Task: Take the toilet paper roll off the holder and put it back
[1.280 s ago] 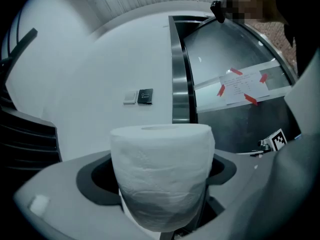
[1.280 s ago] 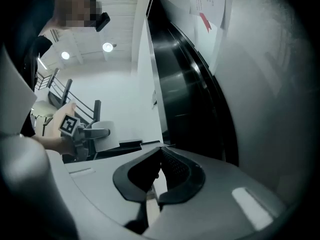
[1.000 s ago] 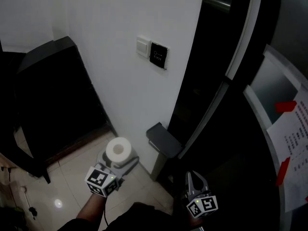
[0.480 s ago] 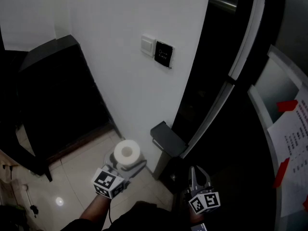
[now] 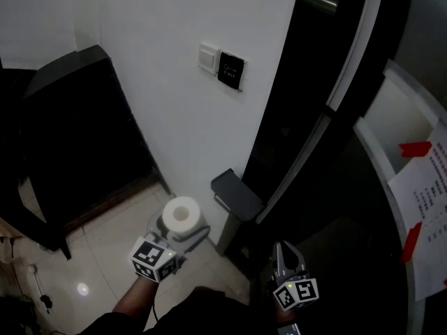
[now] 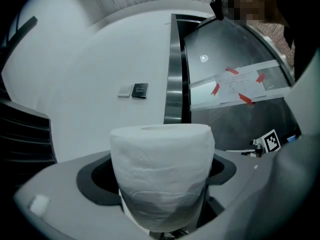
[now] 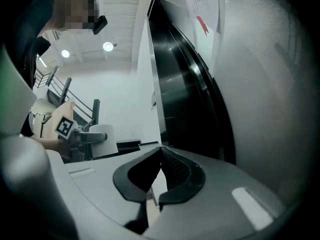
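Observation:
A white toilet paper roll [image 5: 180, 213] stands upright between the jaws of my left gripper [image 5: 183, 230], which is shut on it. It is held low over the tiled floor, left of a dark grey holder [image 5: 236, 195] fixed to the white wall, and apart from it. The roll [image 6: 162, 174] fills the left gripper view, clamped at its lower half. My right gripper [image 5: 285, 255] hangs lower right, shut with nothing between its jaws. In the right gripper view the gripper [image 7: 160, 151] points toward the roll [image 7: 95, 134] at far left.
Two switch plates [image 5: 222, 65] sit on the wall above the holder. A dark cabinet [image 5: 70, 131] stands at left. A black door frame [image 5: 307, 117] runs down the right, beside a panel with a taped paper notice [image 5: 426, 201]. Pale floor tiles [image 5: 105, 257] lie below.
The left gripper with the roll has edged slightly right, toward the holder. The right gripper has barely moved and stays shut.

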`<action>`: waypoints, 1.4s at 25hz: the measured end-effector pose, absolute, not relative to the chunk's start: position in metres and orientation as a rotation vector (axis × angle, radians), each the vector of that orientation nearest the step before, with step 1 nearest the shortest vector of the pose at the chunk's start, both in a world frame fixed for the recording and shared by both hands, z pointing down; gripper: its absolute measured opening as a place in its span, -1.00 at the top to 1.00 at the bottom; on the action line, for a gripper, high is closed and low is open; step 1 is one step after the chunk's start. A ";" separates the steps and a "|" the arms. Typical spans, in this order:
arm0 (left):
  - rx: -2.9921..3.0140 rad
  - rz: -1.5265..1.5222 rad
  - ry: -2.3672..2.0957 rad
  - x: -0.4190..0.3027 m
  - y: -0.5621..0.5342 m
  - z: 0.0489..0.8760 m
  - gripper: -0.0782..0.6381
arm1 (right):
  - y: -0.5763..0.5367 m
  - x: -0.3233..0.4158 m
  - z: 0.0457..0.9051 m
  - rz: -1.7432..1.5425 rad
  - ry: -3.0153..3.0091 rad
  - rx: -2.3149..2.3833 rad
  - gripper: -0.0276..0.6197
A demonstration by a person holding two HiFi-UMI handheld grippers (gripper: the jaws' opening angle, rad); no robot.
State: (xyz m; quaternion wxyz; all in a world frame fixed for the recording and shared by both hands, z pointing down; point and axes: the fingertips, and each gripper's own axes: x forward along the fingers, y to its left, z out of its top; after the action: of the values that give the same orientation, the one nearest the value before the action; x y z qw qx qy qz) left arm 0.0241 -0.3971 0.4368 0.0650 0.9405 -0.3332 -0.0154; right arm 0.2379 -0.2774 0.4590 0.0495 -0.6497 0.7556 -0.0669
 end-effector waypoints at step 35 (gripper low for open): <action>2.135 -0.449 -0.538 0.077 -0.372 0.502 -0.53 | -0.253 0.296 0.471 -0.238 2.203 -2.042 0.87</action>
State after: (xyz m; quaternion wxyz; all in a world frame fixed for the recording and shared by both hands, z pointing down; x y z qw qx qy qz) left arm 0.0768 -0.3725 0.5019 0.4324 0.8567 -0.2158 -0.1801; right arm 0.2963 -0.2530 0.4712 0.0644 -0.6763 0.7296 -0.0790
